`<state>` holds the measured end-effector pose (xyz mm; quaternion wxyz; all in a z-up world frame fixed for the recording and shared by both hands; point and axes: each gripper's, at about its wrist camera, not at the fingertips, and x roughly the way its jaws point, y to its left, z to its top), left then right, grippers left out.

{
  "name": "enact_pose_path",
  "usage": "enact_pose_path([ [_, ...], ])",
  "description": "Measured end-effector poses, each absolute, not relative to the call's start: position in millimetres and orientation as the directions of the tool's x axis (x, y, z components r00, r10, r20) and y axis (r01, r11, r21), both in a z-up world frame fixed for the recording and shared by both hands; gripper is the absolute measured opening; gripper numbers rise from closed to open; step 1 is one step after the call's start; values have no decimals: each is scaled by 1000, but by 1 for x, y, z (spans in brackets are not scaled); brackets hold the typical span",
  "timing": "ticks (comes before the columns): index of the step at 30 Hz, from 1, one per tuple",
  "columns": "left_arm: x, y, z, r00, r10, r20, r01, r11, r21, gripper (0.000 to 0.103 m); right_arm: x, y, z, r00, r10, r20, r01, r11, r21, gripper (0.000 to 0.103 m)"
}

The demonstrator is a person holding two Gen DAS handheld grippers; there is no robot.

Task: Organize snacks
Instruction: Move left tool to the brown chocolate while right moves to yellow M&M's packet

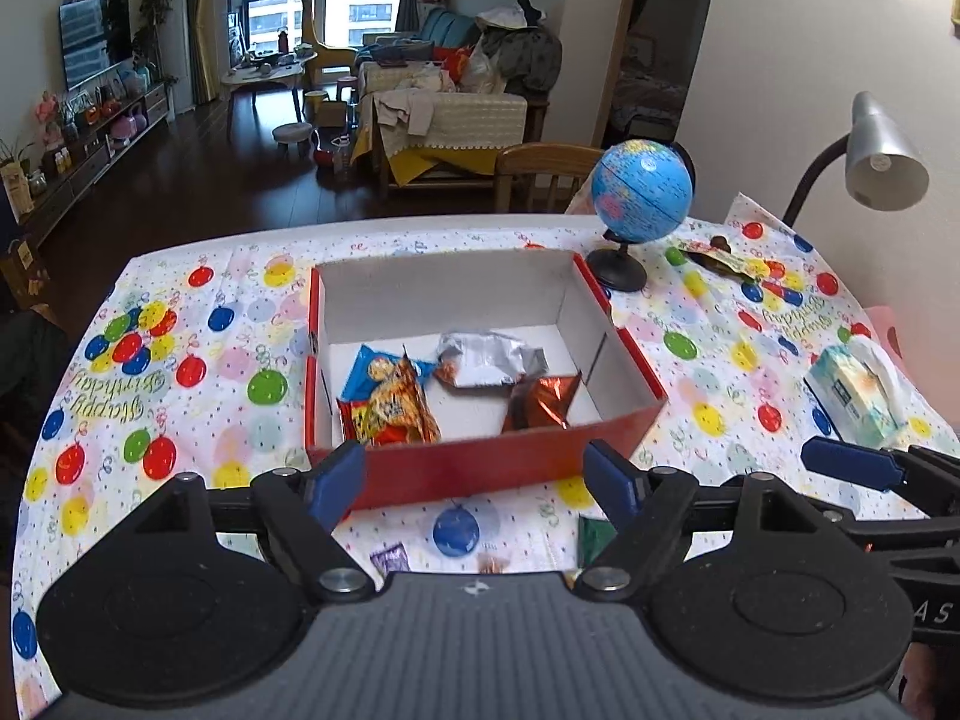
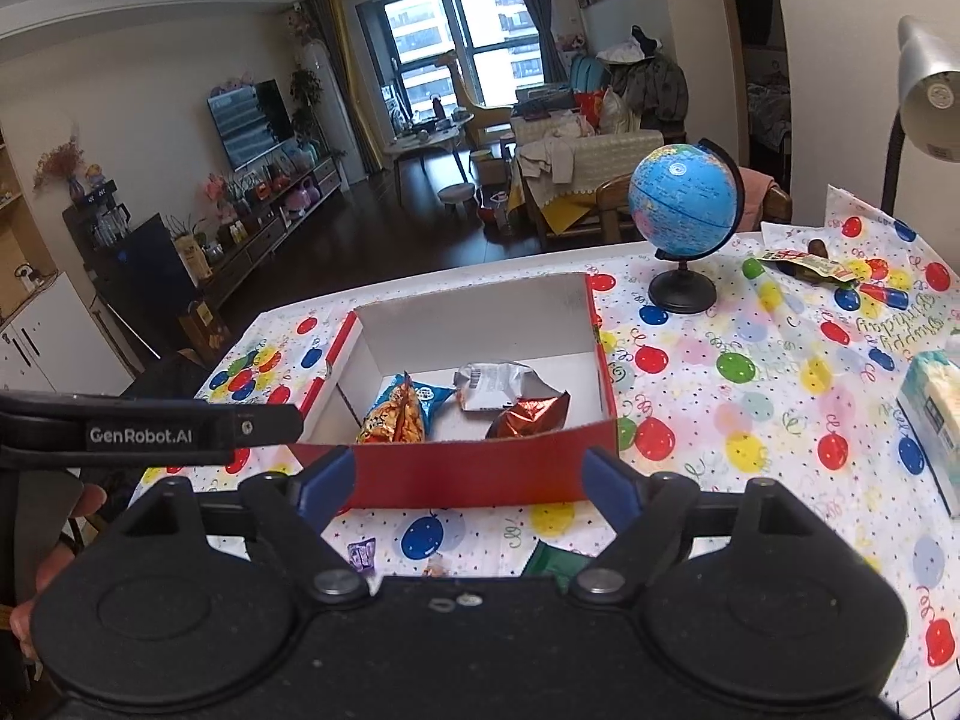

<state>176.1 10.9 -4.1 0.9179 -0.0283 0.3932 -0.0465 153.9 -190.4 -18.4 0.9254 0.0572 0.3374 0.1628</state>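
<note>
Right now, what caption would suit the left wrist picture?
Open left tool hovering before a red box holding snack packets, globe behind.

Green packet point(image 2: 555, 564) (near table edge) half hidden.

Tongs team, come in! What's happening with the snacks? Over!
Left tongs open, empty. Right tongs open, empty. Several snack packets in the red box; small snacks on the tablecloth near the tongs. Nothing blocking.

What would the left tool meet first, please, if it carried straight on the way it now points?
Probably the near red wall of the snack box, which lies between the open left tool fingers; depth is unclear, so it might clear the rim and reach the packets inside.
</note>
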Motion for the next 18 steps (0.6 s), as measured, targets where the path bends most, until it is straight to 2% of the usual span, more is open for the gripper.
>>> enact_pose_path([
  [12, 149, 15, -60, 608, -86, -789, 2, 994, -107, 89, 125, -204, -70, 695, 287, -659, -185, 957, 222, 84],
  [18, 151, 16, -102, 515, -56, -856, -40, 995, -89, 89, 113, -200, -101, 641, 276, -717, -158, 961, 229, 84],
])
